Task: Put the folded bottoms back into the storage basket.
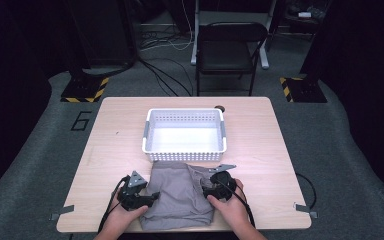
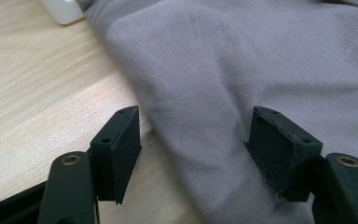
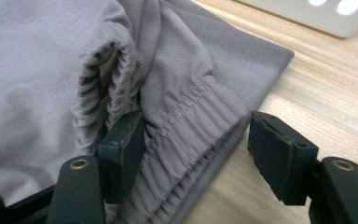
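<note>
Seen from the high view, at the near edge of a light wooden table (image 1: 110, 150): on the left, the left gripper (image 1: 152, 196), black, two-jawed, held in the person's left hand (image 1: 122, 216), tips at the left edge of a crumpled grey fabric garment (image 1: 180, 192). In the left gripper view, jaws spread wide and released, one pad (image 2: 121, 151) over bare wood just beside the cloth's edge, the other pad (image 2: 279, 151) above the grey cloth, cloth edge lying in the gap, neither pad pressing on it. Centre of the table: garment spread flat between both grippers, far edge touching a white perforated plastic basket (image 1: 150, 131) set just behind it. On the right, the right gripper (image 1: 205, 191), gripped by the right hand (image 1: 230, 202), tips at the garment's right edge. In the right gripper view, jaws likewise parted and clamping nothing, gathered elastic waistband (image 3: 186, 135) running between the pads, left pad (image 3: 123, 154) lying against the ruched fabric, right pad (image 3: 279, 156) standing off over wood. Behind the table, on grey floor: a dark folding chair (image 1: 227, 50).
</note>
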`<state>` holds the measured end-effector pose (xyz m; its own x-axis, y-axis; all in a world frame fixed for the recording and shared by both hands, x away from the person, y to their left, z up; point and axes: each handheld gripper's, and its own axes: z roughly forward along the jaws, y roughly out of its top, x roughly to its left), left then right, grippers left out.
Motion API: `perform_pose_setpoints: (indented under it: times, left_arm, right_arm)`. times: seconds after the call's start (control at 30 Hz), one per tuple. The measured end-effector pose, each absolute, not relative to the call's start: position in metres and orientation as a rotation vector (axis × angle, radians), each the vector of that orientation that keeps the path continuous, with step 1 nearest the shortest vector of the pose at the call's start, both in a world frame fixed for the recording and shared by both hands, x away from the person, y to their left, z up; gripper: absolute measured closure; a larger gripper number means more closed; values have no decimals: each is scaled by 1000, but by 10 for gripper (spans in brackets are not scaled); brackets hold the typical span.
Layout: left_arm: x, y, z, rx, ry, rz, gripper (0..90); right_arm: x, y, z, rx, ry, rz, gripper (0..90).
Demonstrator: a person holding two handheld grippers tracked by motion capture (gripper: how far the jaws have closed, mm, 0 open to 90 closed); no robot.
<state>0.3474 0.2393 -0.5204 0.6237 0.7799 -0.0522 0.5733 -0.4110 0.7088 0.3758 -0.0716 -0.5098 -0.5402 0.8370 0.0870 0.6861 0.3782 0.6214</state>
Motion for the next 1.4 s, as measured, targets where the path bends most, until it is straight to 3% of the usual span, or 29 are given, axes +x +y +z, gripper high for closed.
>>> perform_pose_setpoints:
  times: [0.17,0.27,0.3,0.33,0.37,0.47,0.57,1.1,1.2,1.27,1.4]
  left_arm:
    - [347,240,-520,2143,1052,364,335]
    - [347,240,-520,2145,1054,362,335]
    - [347,240,-520,2143,1056,361,336]
    - [347,241,-519,2153,1051,361,335]
    - [347,241,-519,2153,1050,360,335]
    - [346,239,-520,2138,1065,373,337]
    - [346,238,-520,2133,1070,376,341]
    - [346,237,-520,2130,1070,377,378]
    - [346,237,-520,2127,1068,377,379]
    - [345,237,-520,2127,1068,376,379]
    - [345,237,-520,2125,1072,382,379]
  right_arm:
    - [374,-68,-511,1329,2385,870,365]
    - [373,-67,-510,1314,2393,875,427]
    - [373,-67,-510,1306,2401,879,464]
    - [372,-67,-509,1296,2423,905,586]
    - [372,-67,-509,1296,2423,905,586]
    - [372,-68,-509,1291,2461,942,718]
    - [372,-69,-509,1283,2474,968,754]
    - [370,-67,-509,1243,2460,960,781]
    - [369,-67,-509,1255,2451,943,743]
    - [368,-67,-508,1276,2428,917,672]
    - [367,-68,-508,1266,2433,896,648]
